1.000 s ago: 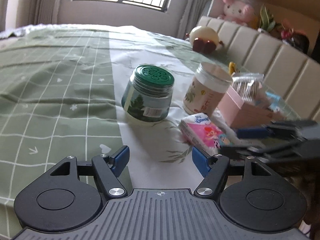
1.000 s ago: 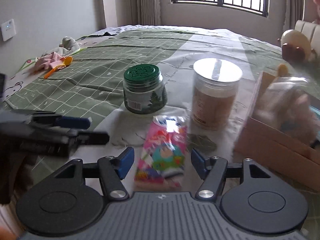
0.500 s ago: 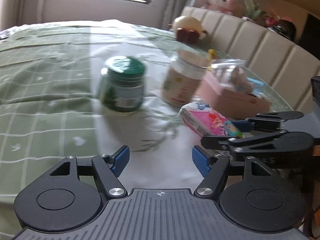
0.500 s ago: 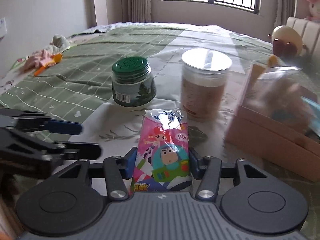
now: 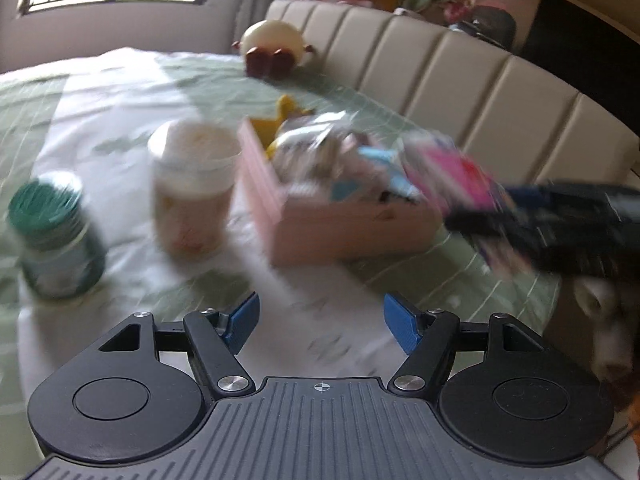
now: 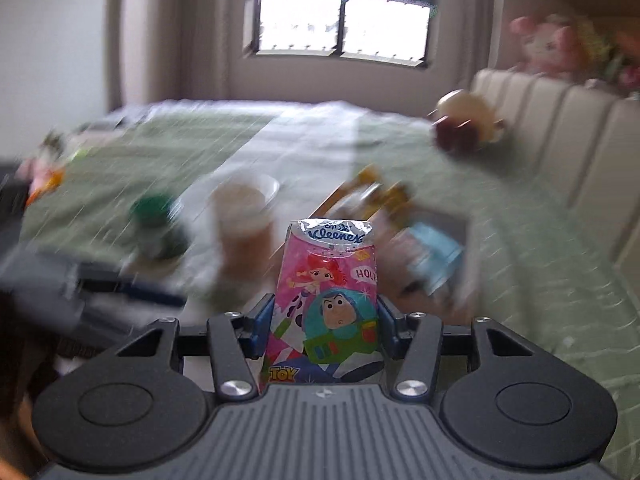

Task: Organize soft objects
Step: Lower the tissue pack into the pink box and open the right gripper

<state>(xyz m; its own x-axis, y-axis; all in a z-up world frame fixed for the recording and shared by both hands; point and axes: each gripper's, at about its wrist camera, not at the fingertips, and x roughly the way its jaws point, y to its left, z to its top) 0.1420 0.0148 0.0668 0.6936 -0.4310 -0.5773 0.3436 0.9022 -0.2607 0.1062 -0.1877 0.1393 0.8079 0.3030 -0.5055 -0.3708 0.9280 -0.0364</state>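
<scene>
The right claw (image 6: 326,330) grips the pink cartoon-printed tissue pack (image 6: 328,304); carry it over the blurred, seemingly full pink cardboard box (image 5: 316,216), then release gently. The left claw (image 5: 320,322) stands wide, empty.

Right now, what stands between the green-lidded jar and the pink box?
A white-lidded jar stands between the green-lidded jar and the pink box, seen in the left wrist view.

Daylight enters a barred window (image 6: 340,12) flanked by beige curtains (image 6: 208,32); a cream padded headboard (image 5: 460,80) borders the green-checked bed (image 5: 120,80).
</scene>
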